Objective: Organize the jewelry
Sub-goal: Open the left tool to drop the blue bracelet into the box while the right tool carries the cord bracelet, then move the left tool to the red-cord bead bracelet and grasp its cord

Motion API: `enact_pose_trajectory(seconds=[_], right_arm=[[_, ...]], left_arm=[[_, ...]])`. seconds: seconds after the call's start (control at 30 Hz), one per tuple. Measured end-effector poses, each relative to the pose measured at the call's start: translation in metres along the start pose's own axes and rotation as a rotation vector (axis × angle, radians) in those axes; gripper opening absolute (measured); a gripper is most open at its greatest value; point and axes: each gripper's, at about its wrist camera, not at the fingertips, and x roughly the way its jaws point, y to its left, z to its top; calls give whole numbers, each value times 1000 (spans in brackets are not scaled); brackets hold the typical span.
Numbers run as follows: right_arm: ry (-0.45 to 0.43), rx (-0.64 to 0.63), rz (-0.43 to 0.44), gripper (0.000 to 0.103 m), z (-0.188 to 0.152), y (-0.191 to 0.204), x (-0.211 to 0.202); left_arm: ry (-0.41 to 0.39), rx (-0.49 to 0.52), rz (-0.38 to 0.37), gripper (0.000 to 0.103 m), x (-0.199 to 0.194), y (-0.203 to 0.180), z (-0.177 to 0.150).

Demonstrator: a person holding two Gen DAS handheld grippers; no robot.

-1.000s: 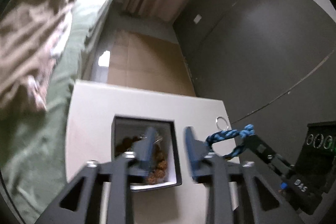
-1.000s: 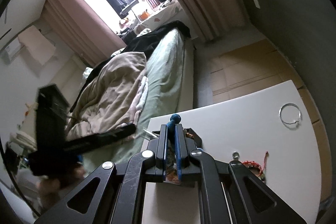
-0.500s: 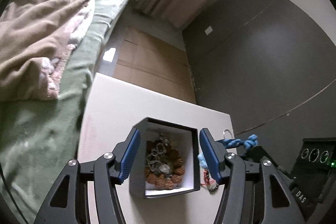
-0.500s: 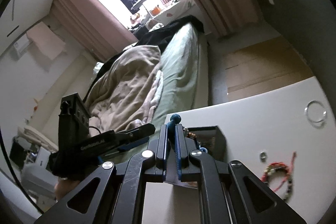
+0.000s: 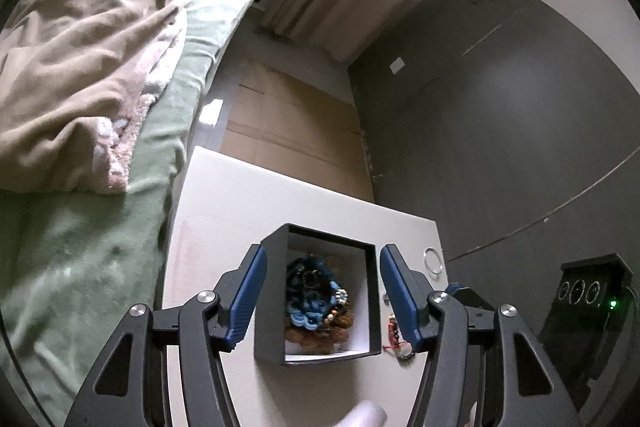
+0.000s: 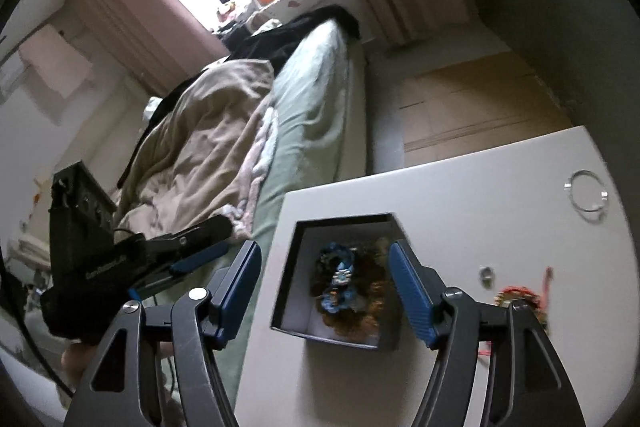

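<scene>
The bed (image 5: pixel 120 211) is lying along the left side of both views, with the white bench (image 5: pixel 224 211) just beside it.

1. Left gripper (image 5: pixel 320 295): its fingers (image 5: pixel 248 291) are standing apart and gripping nothing. They are hovering above the black box (image 5: pixel 272 311), framing it in the left wrist view without touching its walls.

2. Black box: it is sitting open on the bench near the edge beside the bed. Inside, a blue braided bracelet (image 5: pixel 308 291) is lying on top of a pile of brown beaded jewelry (image 5: pixel 320 333). The bracelet is lying clear of both grippers.

3. Right gripper (image 6: pixel 324 287): its jaws are opening at this moment, and nothing is lying between the fingers (image 6: pixel 412 299). It is hanging over the same box, so the step in hand reads as the release of the blue bracelet into the box.

4. Items remaining on the bench, right of the box: a small ring (image 6: pixel 486 273) is lying near the box, a red beaded bracelet (image 6: pixel 516 297) is lying just beyond it, partly hidden behind the right gripper's frame, and a silver bangle (image 6: pixel 586 197) is lying well apart near the far corner.

5. Next move, as a judgement: the right gripper is needing to lift clear of the box and shift rightward to 1 of the 3 loose items. The red bracelet is the nearest large target. The ring is thin and flat on the surface, so the fingers are needing to come down low and close squarely across it. The left gripper is placed to steady the box if it slides.
</scene>
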Motion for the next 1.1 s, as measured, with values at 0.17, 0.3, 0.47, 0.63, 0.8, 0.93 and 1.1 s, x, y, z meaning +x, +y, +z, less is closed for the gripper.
enact_pose_trajectory(seconds=[0.17, 0.3, 0.47, 0.63, 0.8, 0.93, 1.1], right_arm=[[-1, 51, -51, 67, 1, -25, -20], [-2, 79, -81, 67, 1, -46, -35], [17, 114, -130, 67, -2, -72, -48], [30, 152, -143, 67, -5, -93, -63], [54, 202, -162, 67, -11, -117, -76], [82, 250, -172, 67, -15, -138, -83], [112, 296, -183, 67, -18, -162, -89]], left_arm=[[14, 27, -7, 60, 4, -15, -7], [26, 61, -6, 60, 8, -30, -14], [56, 125, 1, 60, 19, -55, -28], [93, 191, 5, 60, 34, -82, -43], [137, 230, 14, 60, 54, -102, -58], [166, 253, 17, 60, 70, -115, -70], [211, 305, 37, 60, 94, -133, -89]])
